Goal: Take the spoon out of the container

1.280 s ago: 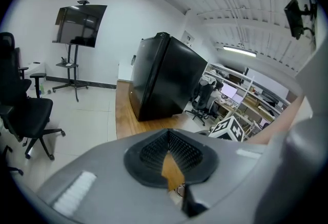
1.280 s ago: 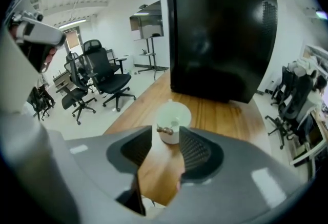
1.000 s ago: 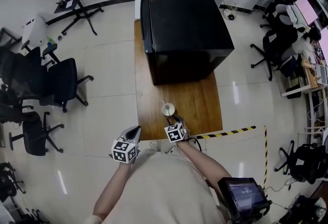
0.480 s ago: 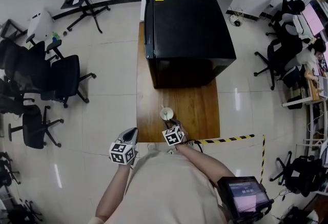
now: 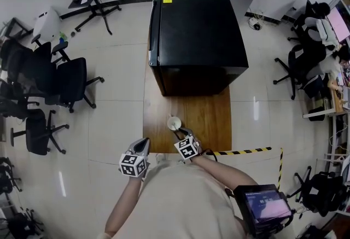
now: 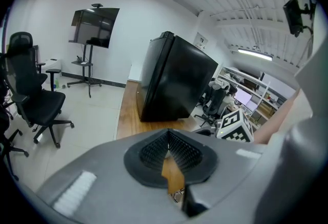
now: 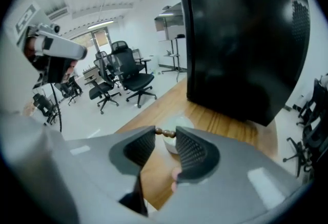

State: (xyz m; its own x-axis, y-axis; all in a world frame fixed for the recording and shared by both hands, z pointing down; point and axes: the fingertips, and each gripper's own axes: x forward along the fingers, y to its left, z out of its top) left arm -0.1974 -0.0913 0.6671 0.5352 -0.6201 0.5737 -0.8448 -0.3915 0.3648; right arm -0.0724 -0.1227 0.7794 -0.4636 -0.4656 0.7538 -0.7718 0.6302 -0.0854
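While the person stands at the near end of a long brown wooden table [image 5: 210,115], we see the right gripper [image 7: 165,138] clamped by its tips on the spoon [image 7: 165,133], a utensil with a dark brown, beaded wooden handle. The jaws have just been closing, and the handle bridges the narrow gap left between them. Just ahead of those tips and slightly below them stands the small round white container [image 5: 174,123], upright on the wood. The spoon's bowl end is hidden behind the jaws, so we cannot tell whether it is in the container or clear of it.

Farther ahead of the right gripper, a large black box-shaped cabinet [image 5: 197,35] fills the far half of the table. To the left of the right gripper, a little nearer the person, we find the left gripper [image 6: 168,138] by the table's near corner. Its ribbed pads are pressed together with nothing between them. It points down the table's left edge toward the cabinet. Off to its left, black office chairs [image 5: 68,82] stand on the pale tiled floor [image 5: 117,117].
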